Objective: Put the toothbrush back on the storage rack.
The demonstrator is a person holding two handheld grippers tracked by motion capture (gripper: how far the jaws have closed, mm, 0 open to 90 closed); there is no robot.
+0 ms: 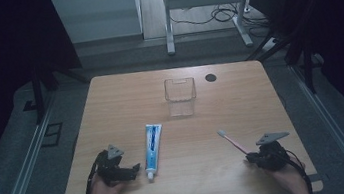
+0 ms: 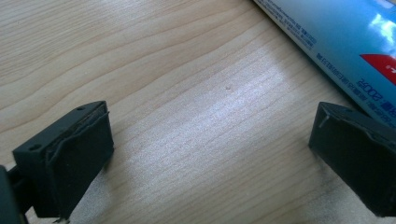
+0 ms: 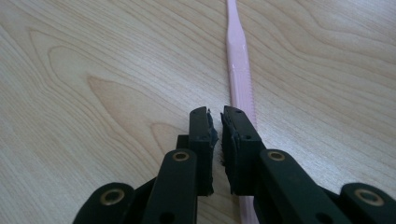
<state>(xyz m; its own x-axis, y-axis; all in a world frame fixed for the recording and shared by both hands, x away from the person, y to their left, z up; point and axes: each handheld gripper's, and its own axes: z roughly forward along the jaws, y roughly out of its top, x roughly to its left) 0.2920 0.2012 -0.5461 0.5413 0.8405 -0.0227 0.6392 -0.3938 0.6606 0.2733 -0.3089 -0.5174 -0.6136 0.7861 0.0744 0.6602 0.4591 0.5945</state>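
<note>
Dim room, grey floor [image 1: 114, 59], metal desk frame [image 1: 203, 2]

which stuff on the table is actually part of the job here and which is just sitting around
In the job:
pink toothbrush, under the shut right gripper, not clamped
toothpaste tube, beside the open left gripper
clear cup, probably where they go

Lying about:
black round spot on the wooden table

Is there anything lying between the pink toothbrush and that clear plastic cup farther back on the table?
Nothing visible does. Bare wooden table lies between the pink toothbrush and the clear plastic cup. The blue-and-white toothpaste tube lies off to the left, beside the left tool, clear of that path. The right tool, shut, sits at the toothbrush's handle.
</note>
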